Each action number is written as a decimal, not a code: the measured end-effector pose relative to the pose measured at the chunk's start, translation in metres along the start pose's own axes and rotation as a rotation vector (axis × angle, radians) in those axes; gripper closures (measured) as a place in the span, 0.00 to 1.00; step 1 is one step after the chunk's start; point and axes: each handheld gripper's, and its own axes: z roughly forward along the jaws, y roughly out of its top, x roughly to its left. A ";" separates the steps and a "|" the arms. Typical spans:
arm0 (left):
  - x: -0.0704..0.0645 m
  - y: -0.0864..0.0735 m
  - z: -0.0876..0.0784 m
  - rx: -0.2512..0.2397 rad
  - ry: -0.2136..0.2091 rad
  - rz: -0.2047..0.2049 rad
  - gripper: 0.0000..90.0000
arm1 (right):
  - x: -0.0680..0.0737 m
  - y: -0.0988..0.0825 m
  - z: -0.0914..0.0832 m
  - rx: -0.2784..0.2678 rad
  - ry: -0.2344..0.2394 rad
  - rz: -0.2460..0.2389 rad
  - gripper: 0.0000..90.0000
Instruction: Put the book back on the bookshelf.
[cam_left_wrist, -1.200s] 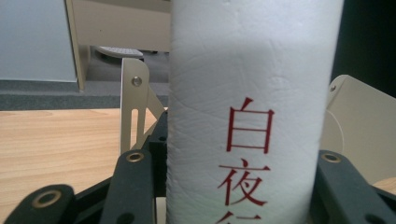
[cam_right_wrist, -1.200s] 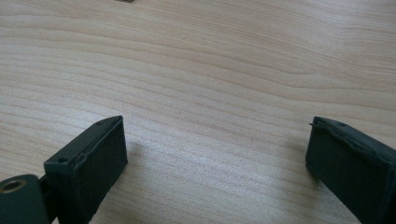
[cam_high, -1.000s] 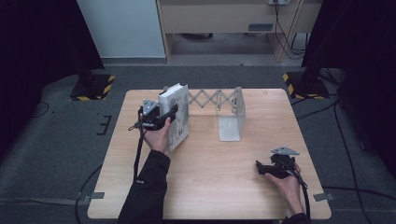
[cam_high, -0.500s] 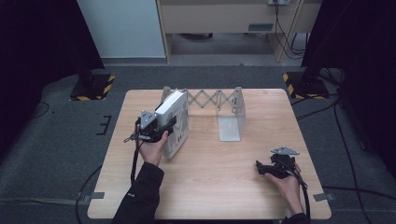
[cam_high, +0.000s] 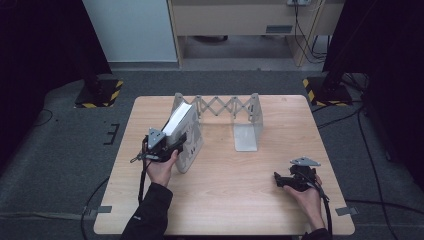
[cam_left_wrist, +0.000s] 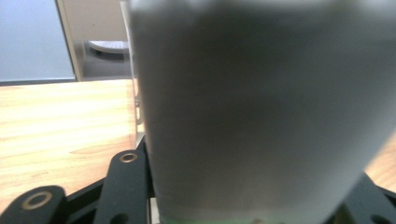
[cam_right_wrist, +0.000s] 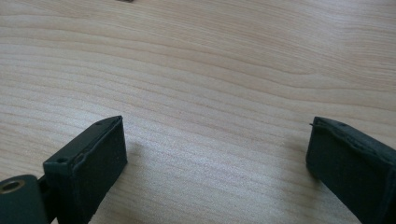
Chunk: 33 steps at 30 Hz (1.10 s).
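Observation:
A thick book (cam_high: 191, 142) with a grey cover and white page edges stands tilted at the left end of a grey accordion book rack (cam_high: 227, 106). My left gripper (cam_high: 180, 141) is shut on the book from its near-left side. The jaws have just been opening a little, with the book still between them. In the left gripper view the book's blurred grey face (cam_left_wrist: 261, 112) sits between the black jaws of the left gripper (cam_left_wrist: 254, 179). My right gripper (cam_high: 279, 180) rests low at the near right of the table, open, and holds nothing (cam_right_wrist: 217, 154).
The rack's right end plate (cam_high: 248, 131) stands upright mid-table, with a gap between it and the book. The wooden table (cam_high: 225, 205) ends close behind the rack. Black stands with striped feet (cam_high: 97, 92) sit on the floor at both far corners.
My left hand has drawn the book toward the near-left and lowered it. The book now leans over more than before. The right hand has stayed still.

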 end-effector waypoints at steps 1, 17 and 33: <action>0.000 -0.002 0.001 -0.001 -0.012 -0.010 0.53 | 0.000 0.000 0.000 0.000 0.000 0.000 0.06; -0.004 -0.006 0.008 -0.026 0.028 0.025 0.58 | 0.000 0.000 0.000 0.000 0.001 0.000 0.06; -0.003 0.021 0.011 -0.040 0.017 0.001 0.59 | 0.000 0.000 0.000 0.001 0.001 0.000 0.06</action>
